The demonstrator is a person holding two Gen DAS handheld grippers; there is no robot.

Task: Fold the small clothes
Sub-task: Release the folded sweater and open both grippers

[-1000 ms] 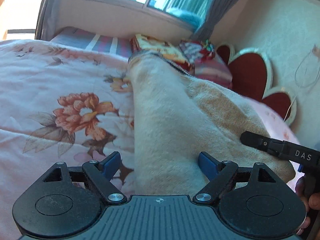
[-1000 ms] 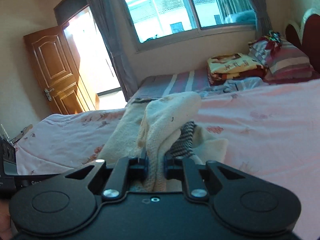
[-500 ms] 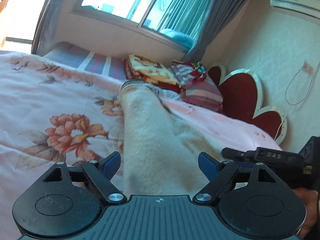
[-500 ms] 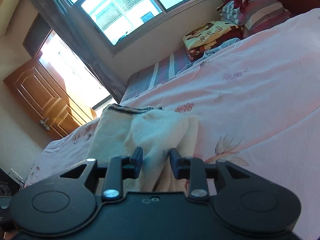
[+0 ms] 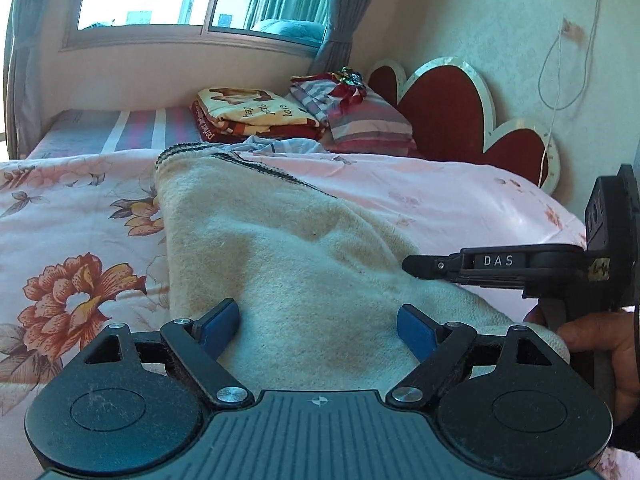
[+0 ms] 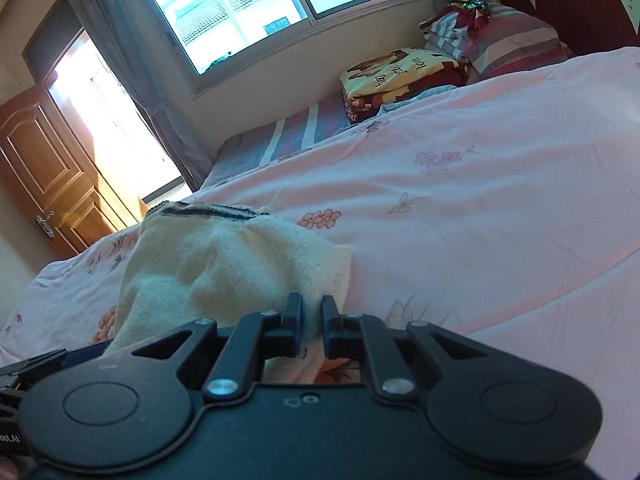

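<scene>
A cream knit garment [image 5: 288, 264] with a dark striped hem lies folded lengthwise on the pink floral bedspread [image 5: 72, 216]. My left gripper [image 5: 318, 322] is open, its blue pads [image 5: 218, 320] on either side of the garment's near end, not closed on it. My right gripper [image 6: 311, 322] is nearly closed and still pinches the garment's near edge [image 6: 224, 276] low on the bed. From the left wrist view the right gripper [image 5: 416, 266] reaches in from the right, its tip at the cloth's right side.
Folded blankets [image 5: 252, 114] and striped pillows [image 5: 360, 120] are stacked at the far end under the window. A red heart-shaped headboard [image 5: 444, 116] stands at the right. A wooden door [image 6: 44, 184] shows at the left in the right wrist view.
My right gripper has lowered the raised garment end onto the bed, and its fingers have parted slightly. The left gripper stayed open and tilted up over the near end.
</scene>
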